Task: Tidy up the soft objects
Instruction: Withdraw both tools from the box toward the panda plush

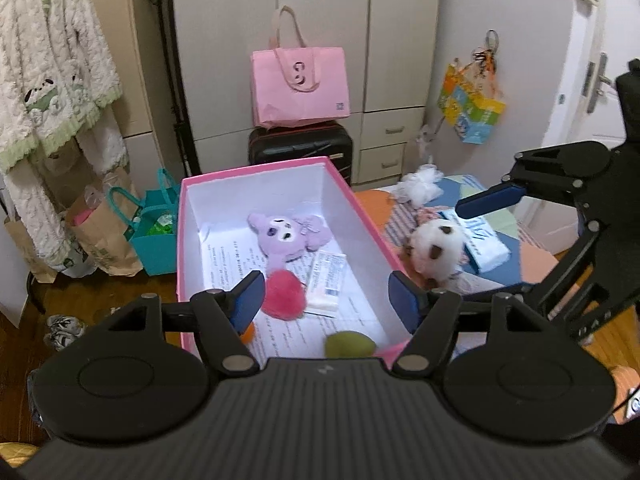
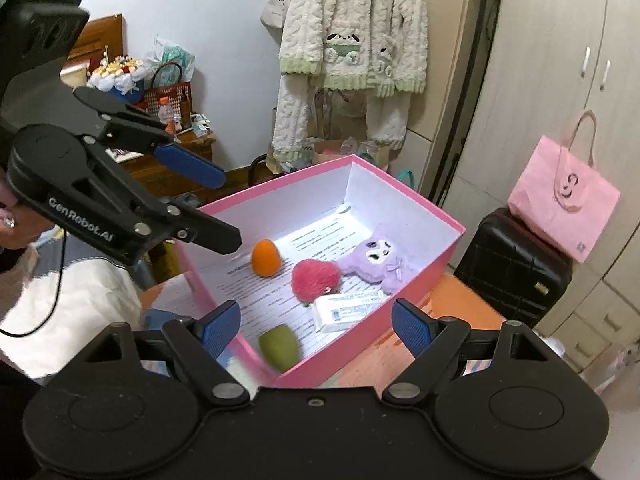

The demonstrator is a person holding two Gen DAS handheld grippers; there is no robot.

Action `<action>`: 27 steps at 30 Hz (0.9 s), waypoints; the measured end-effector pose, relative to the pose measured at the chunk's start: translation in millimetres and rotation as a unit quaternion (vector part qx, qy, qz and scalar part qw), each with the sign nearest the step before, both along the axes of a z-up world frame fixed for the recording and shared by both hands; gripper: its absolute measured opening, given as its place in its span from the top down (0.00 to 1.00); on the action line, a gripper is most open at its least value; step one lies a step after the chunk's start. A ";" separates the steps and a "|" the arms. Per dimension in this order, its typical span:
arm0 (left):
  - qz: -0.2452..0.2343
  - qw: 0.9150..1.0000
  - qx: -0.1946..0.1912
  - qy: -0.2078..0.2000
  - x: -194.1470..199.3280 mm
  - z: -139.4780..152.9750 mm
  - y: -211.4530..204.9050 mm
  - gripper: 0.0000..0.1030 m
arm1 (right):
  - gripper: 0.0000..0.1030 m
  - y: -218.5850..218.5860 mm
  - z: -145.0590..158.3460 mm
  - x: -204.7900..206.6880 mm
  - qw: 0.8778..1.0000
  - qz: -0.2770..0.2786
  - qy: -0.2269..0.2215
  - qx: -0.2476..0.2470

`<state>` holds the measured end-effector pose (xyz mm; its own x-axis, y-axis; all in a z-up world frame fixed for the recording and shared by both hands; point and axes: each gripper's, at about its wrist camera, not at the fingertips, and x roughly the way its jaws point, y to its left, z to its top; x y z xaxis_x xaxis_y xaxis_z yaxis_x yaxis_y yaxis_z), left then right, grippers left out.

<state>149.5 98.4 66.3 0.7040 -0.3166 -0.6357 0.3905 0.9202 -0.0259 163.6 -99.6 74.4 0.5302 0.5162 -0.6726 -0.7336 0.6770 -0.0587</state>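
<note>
While both grippers hang above the pink box, nothing sits between either pair of blue pads. At the bottom of the left wrist view the left gripper is released, jaws spread and empty, and the right gripper is just as wide apart and empty at the bottom of its own view.

Down inside the box, on printed paper sheets, lie the soft things. A purple plush lies at mid-frame in the left wrist view, a fuzzy pink pom-pom touching its lower edge. Right of the pom-pom rests a small white packet. A green egg-shaped sponge sits low in the frame by the near wall. An orange egg-shaped sponge stands upright left of the pom-pom in the right wrist view.

Outside the box, at centre right of the left wrist view, a white panda plush lies on the patchwork bed, close against the box's right wall, beside a tissue pack. Further back, a white fluffy toy rests on the bed.

Behind the box, a pink tote bag sits on a black suitcase.
</note>
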 end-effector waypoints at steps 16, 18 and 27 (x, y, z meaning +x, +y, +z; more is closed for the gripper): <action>-0.070 0.997 0.016 0.016 -60.7 1.6 -33.5 0.29 | 0.16 -70.1 2.5 -61.3 0.998 -0.050 0.013 0.045; -0.079 0.996 0.021 0.021 -66.2 -2.2 -40.4 0.29 | 0.16 -80.0 -2.2 -69.5 0.997 -0.062 0.012 0.046; -0.123 0.991 0.033 0.043 -75.1 -17.5 -75.4 0.29 | 0.16 -117.2 -22.8 -86.3 0.994 -0.101 0.021 0.047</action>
<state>74.4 23.1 48.8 0.5530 -0.4287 -0.7145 0.6028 0.7978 -0.0121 77.4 -216.8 51.6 0.6022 0.4633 -0.6502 -0.5820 0.8122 0.0397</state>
